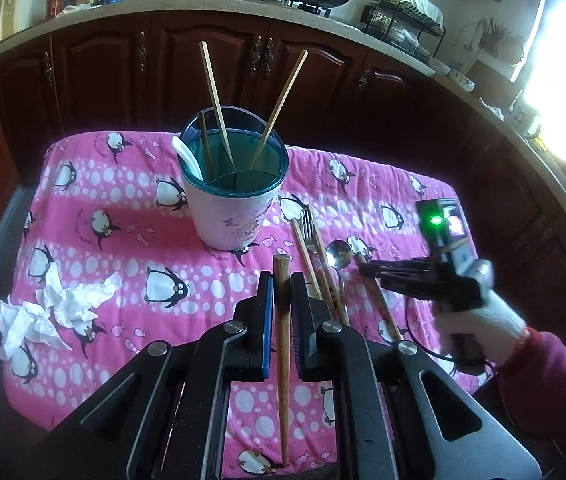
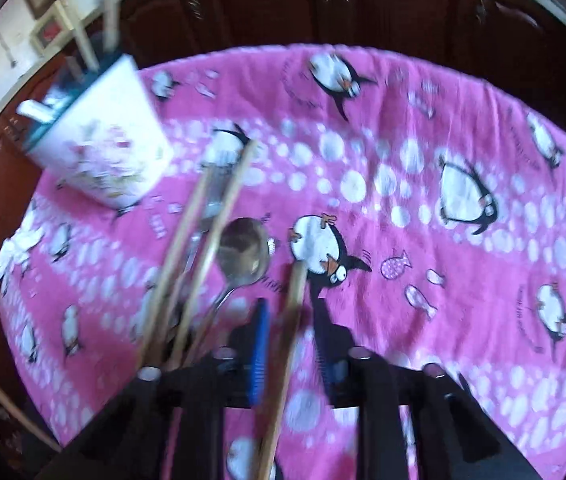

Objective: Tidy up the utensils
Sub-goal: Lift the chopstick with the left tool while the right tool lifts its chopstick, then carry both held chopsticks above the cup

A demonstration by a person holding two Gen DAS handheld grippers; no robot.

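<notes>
My left fingers (image 1: 282, 280) are clenched on a brown chopstick (image 1: 282, 312), held above the pink penguin cloth (image 1: 131, 208) on the bench. My right fingers (image 2: 289, 316) grip a second chopstick (image 2: 285, 344); that view is blurred. The utensil holder (image 1: 232, 184) stands upright on the cloth with chopsticks and a white spoon (image 1: 187, 158) inside. A fork (image 1: 307, 224), metal spoon (image 1: 338, 254) and loose chopsticks lie beside it. Crumpled tissue (image 1: 43, 312) sits left.
</notes>
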